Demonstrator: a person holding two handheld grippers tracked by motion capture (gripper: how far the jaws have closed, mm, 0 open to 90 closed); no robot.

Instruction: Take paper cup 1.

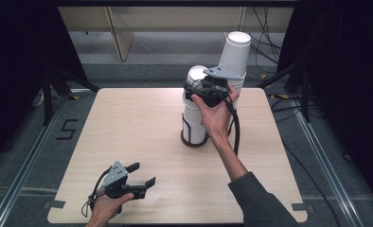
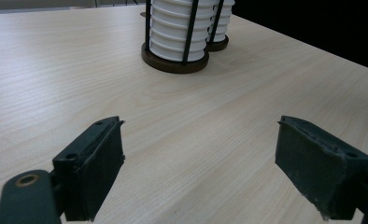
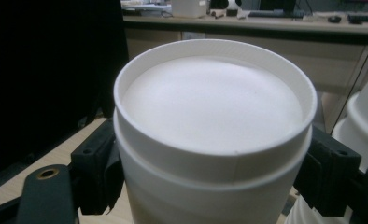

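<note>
A: Risk notes, near side first?

B: My left tool [image 1: 138,180] rests low at the near edge of the table [image 1: 128,137], jaws apart, nothing between them, well clear of the cups. No hazard there unless I swing it in.

A: And the right?

B: My right tool [image 1: 198,89] is clamped on the top cup [image 3: 210,140] of the near stack [image 1: 194,118], a jaw pressed on each side just under the upturned base. The stack sits in a wire holder [image 2: 175,58] toward the table's far side.

A: What could go wrong?

B: Nested cups stick, I judge; a second one could ride up with it, or the holder could tip. Squeezing harder would dent the paper wall. The far stack [image 1: 234,52] stands just beside, already leaning; a sideways nudge could topple it.
</note>
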